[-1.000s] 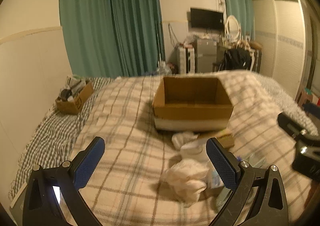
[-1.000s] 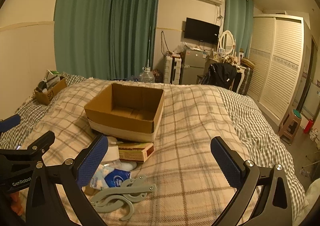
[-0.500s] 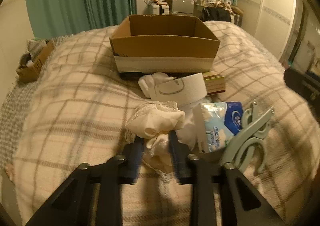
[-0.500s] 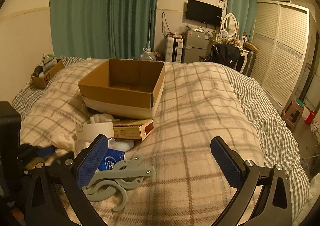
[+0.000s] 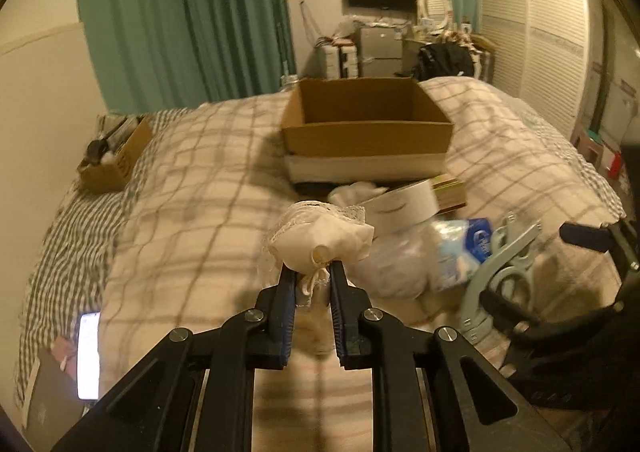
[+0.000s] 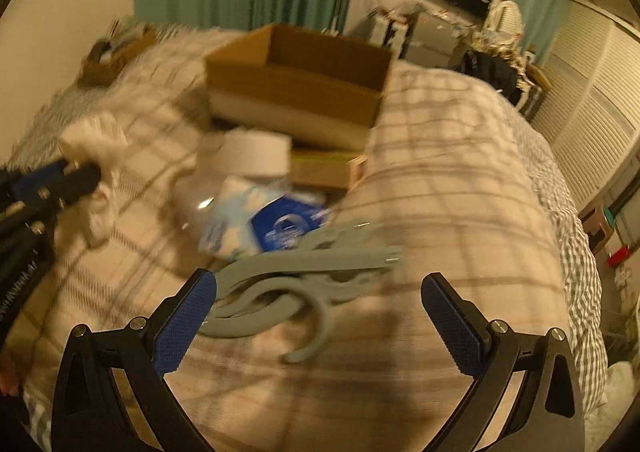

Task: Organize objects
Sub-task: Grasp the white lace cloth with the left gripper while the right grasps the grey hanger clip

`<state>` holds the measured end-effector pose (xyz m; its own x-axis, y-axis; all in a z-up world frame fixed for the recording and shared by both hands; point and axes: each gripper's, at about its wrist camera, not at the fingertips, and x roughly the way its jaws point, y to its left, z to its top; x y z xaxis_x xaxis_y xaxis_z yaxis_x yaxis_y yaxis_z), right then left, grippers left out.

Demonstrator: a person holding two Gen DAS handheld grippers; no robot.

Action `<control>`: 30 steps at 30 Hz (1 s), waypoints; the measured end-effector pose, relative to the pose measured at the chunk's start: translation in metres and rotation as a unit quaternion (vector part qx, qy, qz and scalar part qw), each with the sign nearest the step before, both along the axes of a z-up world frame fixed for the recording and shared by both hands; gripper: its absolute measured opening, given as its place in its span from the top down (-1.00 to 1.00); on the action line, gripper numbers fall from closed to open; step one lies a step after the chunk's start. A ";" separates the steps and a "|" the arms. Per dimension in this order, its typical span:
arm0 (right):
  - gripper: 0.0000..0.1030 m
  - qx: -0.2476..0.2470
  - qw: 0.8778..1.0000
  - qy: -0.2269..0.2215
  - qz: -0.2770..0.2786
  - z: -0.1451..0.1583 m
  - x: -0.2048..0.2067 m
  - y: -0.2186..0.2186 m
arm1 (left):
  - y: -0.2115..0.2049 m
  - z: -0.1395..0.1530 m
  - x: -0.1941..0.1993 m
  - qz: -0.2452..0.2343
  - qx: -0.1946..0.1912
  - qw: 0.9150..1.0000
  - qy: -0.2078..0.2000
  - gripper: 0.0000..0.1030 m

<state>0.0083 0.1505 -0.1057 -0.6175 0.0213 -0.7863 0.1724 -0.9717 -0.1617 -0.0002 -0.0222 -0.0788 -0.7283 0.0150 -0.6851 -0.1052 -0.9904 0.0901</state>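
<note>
Presently the left gripper (image 5: pixel 312 284) has its jaws pinched narrow on a bundle of white lace-edged cloth (image 5: pixel 320 240), held just in front of the open cardboard box (image 5: pixel 366 132) on the plaid blanket (image 5: pixel 192 220). The right gripper (image 6: pixel 316 292) stands with its fingers wide and nothing between them, poised above the grey plastic hangers (image 6: pixel 304 272), which lie nearer the camera than the box.

The left wrist view alone shows a lit phone (image 5: pixel 89 360) at the blanket's near left edge, well apart from the box. The right wrist view alone shows the broad bare stretch of blanket to the right of the box, running to the bed's grey checked edge (image 6: pixel 576 252); this view is motion-blurred.

Between the box and the grippers lies a cluster: a white paper band (image 5: pixel 404 208) and a flat brown carton (image 5: pixel 450 192) close against the box's front, then a blue-and-white plastic packet (image 6: pixel 276 220) just beside the hangers. The box interior appears empty. A smaller carton of oddments (image 5: pixel 116 156) sits well to the left of the box, near the wall. Green curtains (image 5: pixel 184 16) hang beyond it.
</note>
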 end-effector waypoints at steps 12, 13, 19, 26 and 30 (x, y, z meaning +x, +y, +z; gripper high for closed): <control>-0.42 0.041 0.998 -0.051 -0.011 -0.031 -0.022 -0.026 | -0.010 -0.002 0.002 -0.001 0.024 1.000 -0.003 0.69; -0.34 0.041 0.998 -0.045 -0.011 -0.029 -0.019 -0.026 | -0.009 -0.002 0.002 -0.002 0.023 1.000 -0.002 0.69; 0.58 0.053 0.999 -0.001 -0.007 0.000 -0.003 -0.024 | -0.008 0.001 0.004 -0.006 0.019 1.000 0.005 0.69; 0.83 0.041 0.999 0.032 -0.007 0.025 0.002 -0.008 | -0.004 0.006 0.005 -0.006 0.014 1.000 0.011 0.69; 0.83 0.018 0.998 0.062 0.000 0.054 0.006 0.004 | 0.007 0.016 0.002 -0.018 0.017 1.000 0.013 0.69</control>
<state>0.0138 0.1541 -0.0513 -0.7094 0.0488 -0.7031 0.1487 -0.9648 -0.2170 0.0022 -0.0156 -0.0631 -0.7445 0.0643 -0.6646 -0.1388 -0.9885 0.0599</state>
